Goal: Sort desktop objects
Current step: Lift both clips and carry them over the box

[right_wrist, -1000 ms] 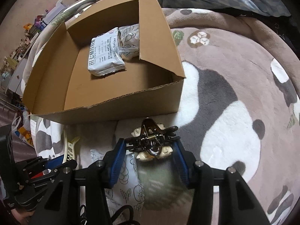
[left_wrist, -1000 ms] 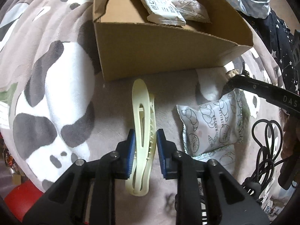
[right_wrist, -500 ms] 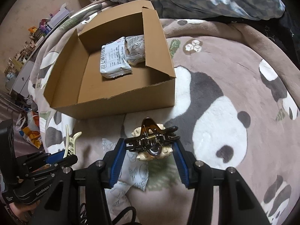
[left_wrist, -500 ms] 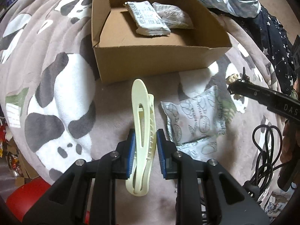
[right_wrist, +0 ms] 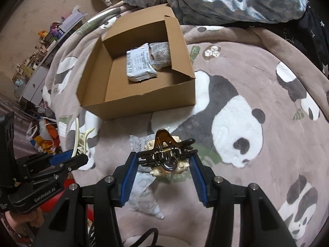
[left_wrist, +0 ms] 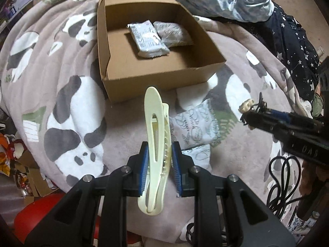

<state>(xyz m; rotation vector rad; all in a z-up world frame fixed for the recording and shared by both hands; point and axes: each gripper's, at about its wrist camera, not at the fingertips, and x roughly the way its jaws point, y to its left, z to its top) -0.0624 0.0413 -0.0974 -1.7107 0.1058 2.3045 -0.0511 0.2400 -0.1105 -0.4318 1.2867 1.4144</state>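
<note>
My left gripper [left_wrist: 159,164] is shut on a long cream hair clip [left_wrist: 156,135] and holds it in the air above the panda blanket. My right gripper [right_wrist: 164,169] is shut on a black and amber claw hair clip [right_wrist: 165,154] with cream flowers, also held up. An open cardboard box [left_wrist: 156,76] stands ahead of both; it also shows in the right wrist view [right_wrist: 139,103]. Two white snack packets [left_wrist: 148,37] lie inside it. Another white snack packet [left_wrist: 195,127] lies on the blanket between the grippers.
A panda-print blanket [right_wrist: 257,107] covers the surface. A black cable [left_wrist: 283,183] lies at the right. A crumpled blue duvet [right_wrist: 226,0] and a dark starry cloth [left_wrist: 292,47] lie behind the box. Floor clutter and a red object [left_wrist: 35,218] are at the left.
Both grippers have risen and drawn back with their clips. The box and the packet on the blanket look smaller and farther away.
</note>
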